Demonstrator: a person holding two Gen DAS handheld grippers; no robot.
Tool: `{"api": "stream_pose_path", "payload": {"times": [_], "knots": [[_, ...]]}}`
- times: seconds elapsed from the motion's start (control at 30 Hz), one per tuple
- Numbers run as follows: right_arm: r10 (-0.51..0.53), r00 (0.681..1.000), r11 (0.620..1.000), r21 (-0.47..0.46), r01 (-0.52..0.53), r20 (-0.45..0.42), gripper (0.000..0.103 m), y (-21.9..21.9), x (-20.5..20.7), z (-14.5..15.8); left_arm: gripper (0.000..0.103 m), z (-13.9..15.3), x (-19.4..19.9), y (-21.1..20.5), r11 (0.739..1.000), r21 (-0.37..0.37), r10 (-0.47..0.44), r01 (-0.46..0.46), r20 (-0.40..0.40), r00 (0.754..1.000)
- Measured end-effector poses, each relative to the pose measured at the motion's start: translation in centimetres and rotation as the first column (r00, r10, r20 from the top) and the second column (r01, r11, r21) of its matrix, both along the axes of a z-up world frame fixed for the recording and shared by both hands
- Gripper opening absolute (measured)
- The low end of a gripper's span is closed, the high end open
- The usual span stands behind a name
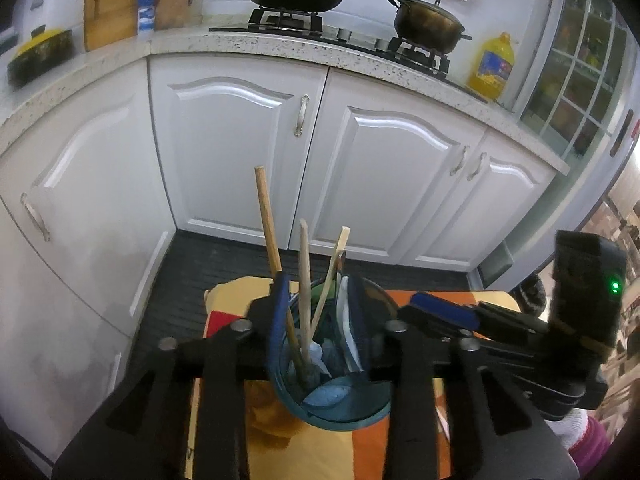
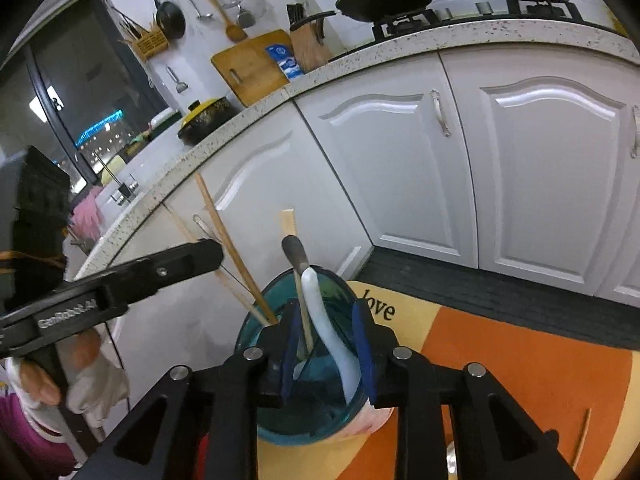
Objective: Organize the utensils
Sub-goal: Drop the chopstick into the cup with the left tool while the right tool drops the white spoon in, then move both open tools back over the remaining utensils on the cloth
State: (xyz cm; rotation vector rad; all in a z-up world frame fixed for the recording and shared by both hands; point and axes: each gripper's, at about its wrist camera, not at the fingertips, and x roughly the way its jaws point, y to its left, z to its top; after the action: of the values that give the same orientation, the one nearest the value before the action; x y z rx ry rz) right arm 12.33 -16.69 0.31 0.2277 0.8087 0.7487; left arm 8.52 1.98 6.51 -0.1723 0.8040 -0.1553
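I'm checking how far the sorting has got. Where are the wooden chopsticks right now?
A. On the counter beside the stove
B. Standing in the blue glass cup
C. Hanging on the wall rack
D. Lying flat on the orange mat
B: the wooden chopsticks stand upright inside the blue glass cup, leaning on its rim.

Utensils standing in a blue-green glass cup

We see a see-through teal cup (image 2: 304, 420) upright on an orange and yellow mat. In it we count three wooden sticks (image 1: 305, 280) leaning at different angles, a curved white spoon (image 2: 332, 340) resting against the rim, and a dark-handled utensil (image 2: 295, 252) with a pale wooden piece behind it.
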Motion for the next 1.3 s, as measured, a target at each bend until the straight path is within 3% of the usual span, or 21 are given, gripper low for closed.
{"api": "stream_pose_path", "payload": {"times": [0.13,0.33,0.77,1.03,1.3], "knots": [[-0.006,1.000,1.000,-0.005,0.007,0.018,0.025,-0.7,-1.4,0.6,0.037,-0.1,-0.6,-0.4,1.000,0.009,0.001,-0.001,-0.003,1.000],[-0.024,0.999,0.998,-0.058,0.026,0.034,0.026,-0.9,-2.9,0.7,0.039,-0.1,-1.7,-1.2,0.999,0.052,0.011,-0.012,0.019,1.000],[-0.062,0.997,0.993,-0.094,0.066,0.052,0.033,-2.6,-6.2,1.4,0.046,-0.2,-4.4,-3.4,0.997,0.070,-0.014,0.011,0.041,0.999],[-0.112,0.992,0.985,-0.129,0.119,0.060,0.041,-5.3,-8.5,1.5,0.049,-1.2,-6.3,-6.2,0.995,0.069,-0.072,0.069,0.037,0.997],[-0.219,0.976,0.961,-0.167,0.218,0.016,0.042,-10.1,-10.3,-0.4,0.052,-3.7,-7.5,-9.3,0.989,0.061,-0.131,0.132,-0.019,0.991]]}}
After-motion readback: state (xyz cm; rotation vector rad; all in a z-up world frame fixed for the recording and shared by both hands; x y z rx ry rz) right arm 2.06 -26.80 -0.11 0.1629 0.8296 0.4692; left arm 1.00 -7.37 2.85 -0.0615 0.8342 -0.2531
